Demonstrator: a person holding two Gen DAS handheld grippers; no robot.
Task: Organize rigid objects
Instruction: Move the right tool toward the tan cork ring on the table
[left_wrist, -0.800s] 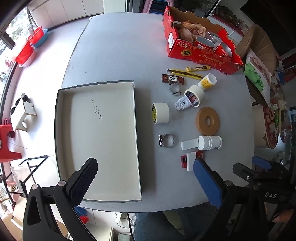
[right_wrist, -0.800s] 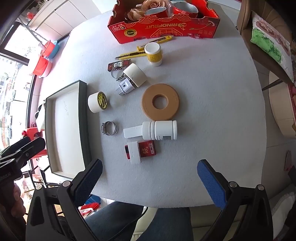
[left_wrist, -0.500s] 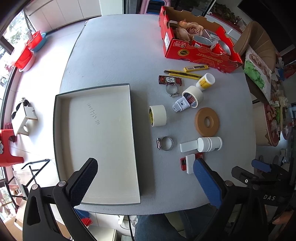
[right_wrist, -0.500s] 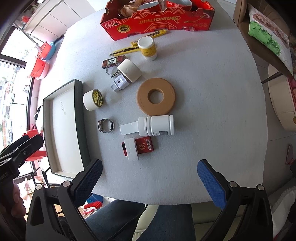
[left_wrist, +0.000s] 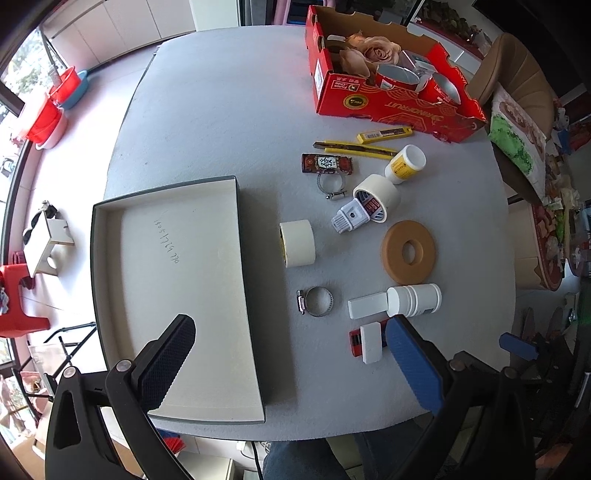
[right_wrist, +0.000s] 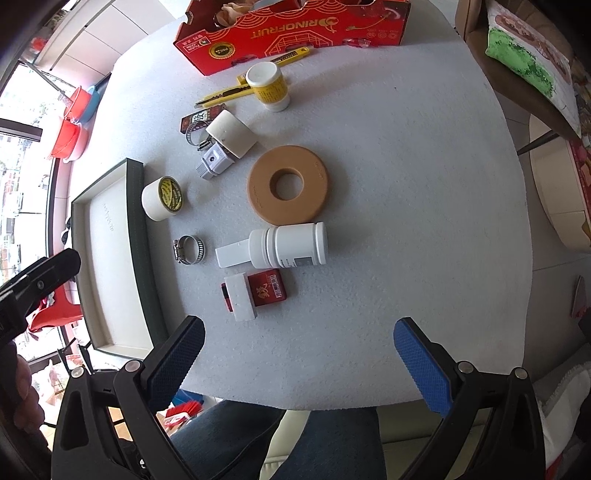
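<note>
A cream tray with a dark rim (left_wrist: 110, 206) (right_wrist: 135, 221) lies empty on the grey table's left half. To its right lie a white tape roll (left_wrist: 297, 243) (right_wrist: 162, 198), a metal hose clamp (left_wrist: 314, 301) (right_wrist: 189, 250), a white bottle (left_wrist: 413, 300) (right_wrist: 288, 245), a tan ring (left_wrist: 408, 252) (right_wrist: 288, 184), a red box with a white block (left_wrist: 365, 341) (right_wrist: 255, 291), a second tape roll with a white plug (left_wrist: 373, 201), a yellow-labelled jar (right_wrist: 267, 86) and yellow cutters (left_wrist: 354, 147). My left gripper (left_wrist: 291, 350) is open above the tray's near edge. My right gripper (right_wrist: 299, 354) is open above the table's near edge, below the red box.
A red cardboard box (left_wrist: 388, 99) (right_wrist: 295, 33) with flowers and cups stands at the table's far right. A small patterned box (left_wrist: 327, 163) and another clamp (left_wrist: 330, 184) lie near the cutters. Chairs (left_wrist: 517, 96) stand to the right. My lap (right_wrist: 295, 439) is under the near edge.
Both grippers have moved forward over the table, so the objects look a little closer. Both stay open. No object has moved.
</note>
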